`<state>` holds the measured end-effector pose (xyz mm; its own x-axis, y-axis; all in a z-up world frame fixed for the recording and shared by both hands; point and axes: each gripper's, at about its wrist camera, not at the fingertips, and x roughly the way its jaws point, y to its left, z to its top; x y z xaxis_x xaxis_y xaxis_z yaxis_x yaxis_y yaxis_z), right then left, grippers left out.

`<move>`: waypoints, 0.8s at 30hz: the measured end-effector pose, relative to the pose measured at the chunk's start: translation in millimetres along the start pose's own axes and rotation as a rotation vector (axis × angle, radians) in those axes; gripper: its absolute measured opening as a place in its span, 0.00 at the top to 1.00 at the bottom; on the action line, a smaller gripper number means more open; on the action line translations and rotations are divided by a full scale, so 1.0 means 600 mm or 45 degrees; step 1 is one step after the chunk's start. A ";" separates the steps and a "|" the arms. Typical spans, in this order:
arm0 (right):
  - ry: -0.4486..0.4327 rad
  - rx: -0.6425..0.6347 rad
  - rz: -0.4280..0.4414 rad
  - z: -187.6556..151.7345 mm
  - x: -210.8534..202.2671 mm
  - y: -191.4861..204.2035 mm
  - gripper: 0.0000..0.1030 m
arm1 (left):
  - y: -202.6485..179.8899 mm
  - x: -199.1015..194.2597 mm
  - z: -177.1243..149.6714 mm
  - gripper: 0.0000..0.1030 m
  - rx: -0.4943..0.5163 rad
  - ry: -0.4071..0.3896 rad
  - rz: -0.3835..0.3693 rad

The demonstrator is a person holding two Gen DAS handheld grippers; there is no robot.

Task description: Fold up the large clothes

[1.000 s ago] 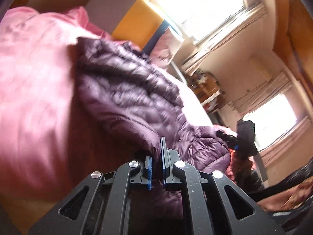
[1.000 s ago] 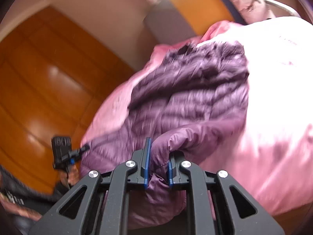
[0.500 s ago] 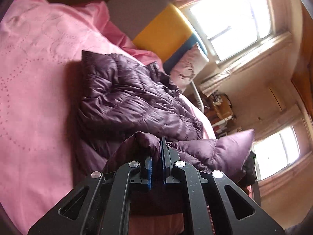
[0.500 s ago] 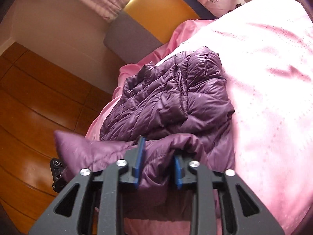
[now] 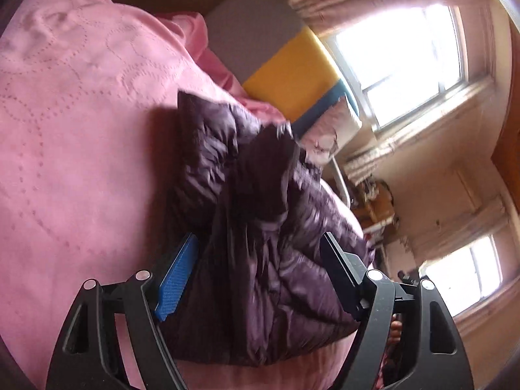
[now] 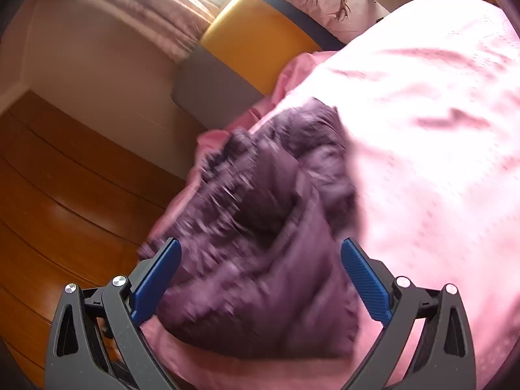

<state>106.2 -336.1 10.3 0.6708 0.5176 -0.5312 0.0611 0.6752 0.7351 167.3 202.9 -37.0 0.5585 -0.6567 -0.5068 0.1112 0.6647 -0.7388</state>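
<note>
and both claws have just sprung apart — the left gripper [image 5: 256, 273] has been opening and now stands wide, its blue pad [image 5: 177, 279] clear of the fabric on one side, and the purple puffer jacket [image 5: 260, 227] sits loose between the jaws, gripped by nothing. same story on the other side: the right gripper [image 6: 260, 279] has just been opening to its widest, the jacket [image 6: 266, 247] lying between its fingers but not pinched.

the jacket rests on the pink quilted bedspread [image 5: 71, 136], bunched near the close edge of the bed, doubled over on itself into a thick bundle. beyond it, at the far end, the yellow and grey headboard [image 5: 286, 65] and a deer-print pillow [image 6: 331, 3].

so one fold looks laid down and released. it's still lumpy though, edges not squared, so i'd say roughly midway: smoothing and at least one more fold look to be left.
</note>
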 end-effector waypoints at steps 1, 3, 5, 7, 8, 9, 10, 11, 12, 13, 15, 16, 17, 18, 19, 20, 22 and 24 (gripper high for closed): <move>0.023 -0.023 -0.040 -0.012 0.005 -0.003 0.06 | -0.001 0.012 -0.012 0.27 0.018 0.029 0.006; 0.090 -0.070 -0.111 -0.037 0.022 -0.008 0.23 | -0.004 0.037 -0.029 0.41 0.051 0.090 0.029; 0.140 -0.108 -0.169 -0.058 0.040 -0.009 0.45 | -0.011 0.057 -0.042 0.65 0.098 0.136 0.058; 0.139 -0.133 -0.177 -0.068 0.040 -0.005 0.62 | -0.018 0.059 -0.050 0.82 0.130 0.145 0.075; 0.138 -0.138 -0.172 -0.070 0.035 -0.002 0.66 | -0.021 0.056 -0.052 0.84 0.138 0.144 0.079; 0.139 -0.143 -0.163 -0.071 0.030 0.001 0.72 | -0.024 0.052 -0.054 0.88 0.149 0.144 0.080; 0.145 -0.151 -0.151 -0.073 0.021 0.003 0.75 | -0.027 0.045 -0.057 0.89 0.158 0.144 0.073; 0.154 -0.161 -0.145 -0.076 0.012 0.005 0.76 | -0.028 0.040 -0.058 0.90 0.161 0.147 0.065; 0.168 -0.181 -0.143 -0.081 0.002 0.009 0.78 | -0.029 0.031 -0.064 0.90 0.165 0.151 0.058; 0.182 -0.202 -0.144 -0.086 -0.006 0.012 0.79 | -0.031 0.025 -0.068 0.90 0.169 0.156 0.057; 0.215 -0.229 -0.147 -0.102 -0.016 0.022 0.80 | -0.032 0.006 -0.082 0.90 0.170 0.167 0.049; 0.234 -0.238 -0.151 -0.110 -0.021 0.026 0.81 | -0.033 -0.004 -0.091 0.90 0.166 0.176 0.045; 0.257 -0.255 -0.157 -0.123 -0.030 0.029 0.81 | -0.034 -0.015 -0.101 0.90 0.168 0.186 0.043; 0.277 -0.269 -0.164 -0.133 -0.039 0.031 0.82 | -0.037 -0.029 -0.115 0.90 0.173 0.198 0.043; 0.303 -0.285 -0.173 -0.144 -0.050 0.034 0.82 | -0.037 -0.040 -0.123 0.90 0.174 0.208 0.042; 0.323 -0.300 -0.181 -0.154 -0.060 0.036 0.82 | -0.039 -0.052 -0.135 0.90 0.173 0.220 0.041; 0.358 -0.333 -0.210 -0.174 -0.080 0.040 0.82 | -0.039 -0.074 -0.161 0.90 0.170 0.241 0.044; 0.357 -0.388 -0.277 -0.179 -0.089 0.051 0.70 | -0.043 -0.090 -0.179 0.88 0.191 0.243 0.093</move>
<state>-7.1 -286.3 15.8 0.4382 0.4403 -0.7836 -0.0696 0.8858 0.4588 45.9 182.8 -38.6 0.4055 -0.6509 -0.6418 0.2048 0.7490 -0.6302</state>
